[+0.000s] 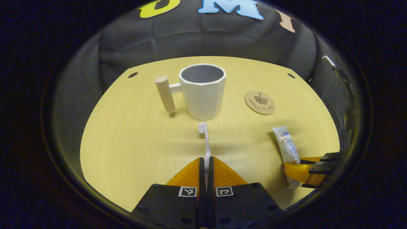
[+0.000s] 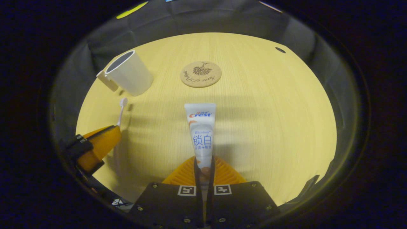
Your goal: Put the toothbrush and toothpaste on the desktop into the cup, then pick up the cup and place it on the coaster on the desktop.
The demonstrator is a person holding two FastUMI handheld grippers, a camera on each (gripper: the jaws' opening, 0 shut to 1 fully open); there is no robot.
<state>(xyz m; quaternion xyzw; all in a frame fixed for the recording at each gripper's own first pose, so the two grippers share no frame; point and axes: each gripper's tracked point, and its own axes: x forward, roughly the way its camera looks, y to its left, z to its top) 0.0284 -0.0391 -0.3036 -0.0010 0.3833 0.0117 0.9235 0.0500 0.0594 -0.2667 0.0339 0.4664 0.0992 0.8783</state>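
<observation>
Left gripper (image 1: 206, 165) and right gripper (image 2: 203, 167) are each showing a black screw-fastened body bearing two square coded markers, lower centre

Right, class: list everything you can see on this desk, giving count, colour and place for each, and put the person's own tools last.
Cup: one, white with a peg handle, upright at the back of the desk.
Coaster: one, round, brown cork, beside the cup.
Toothbrush: one, pale pink with white bristles, head pointing at the cup.
Toothpaste: one, white tube.
Desk: one, light wood.
Left gripper: fingers shut on the toothbrush handle.
Right gripper: fingers shut on the toothpaste's end.
</observation>
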